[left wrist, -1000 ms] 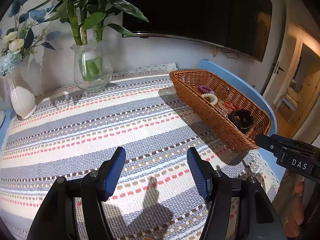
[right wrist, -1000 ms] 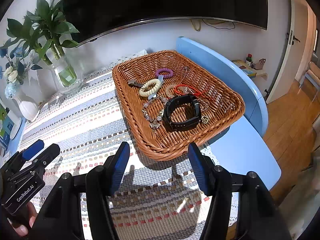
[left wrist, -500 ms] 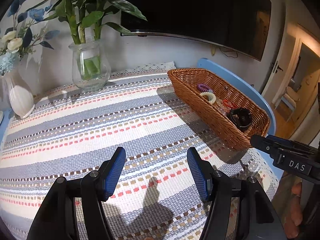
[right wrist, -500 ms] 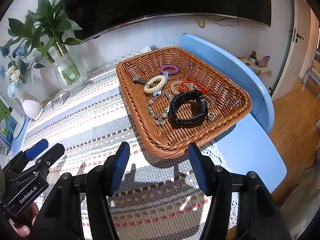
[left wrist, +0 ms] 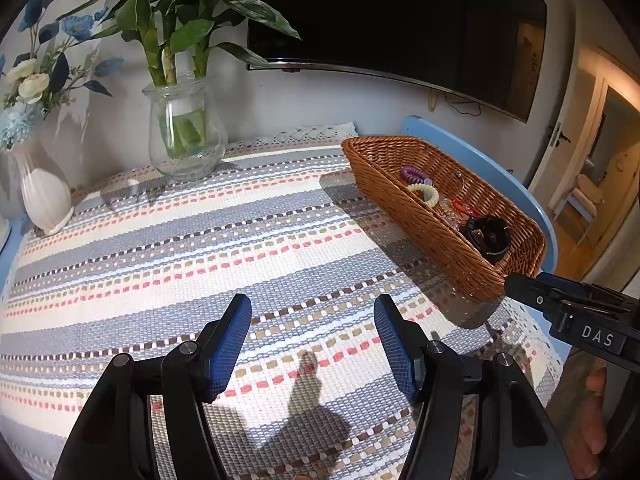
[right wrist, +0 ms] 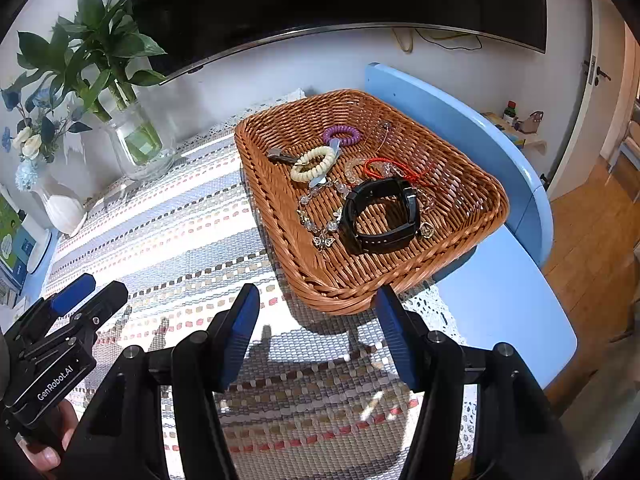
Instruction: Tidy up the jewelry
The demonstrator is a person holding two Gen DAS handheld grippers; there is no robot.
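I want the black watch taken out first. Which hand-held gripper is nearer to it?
Right. The right hand-held gripper hangs open at the wicker basket's near rim, facing the black watch. The left hand-held gripper is over the striped cloth, farther away.

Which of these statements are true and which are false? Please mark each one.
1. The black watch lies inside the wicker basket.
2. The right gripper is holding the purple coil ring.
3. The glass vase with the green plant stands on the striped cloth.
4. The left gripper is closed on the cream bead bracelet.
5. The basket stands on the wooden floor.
1. True. The black watch lies in the wicker basket.
2. False. The right gripper is open and empty; the purple coil ring lies in the basket.
3. True. The glass vase stands on the striped cloth.
4. False. The left gripper is open over the cloth; the cream bead bracelet is in the basket.
5. False. It stands on the table, partly on the cloth.
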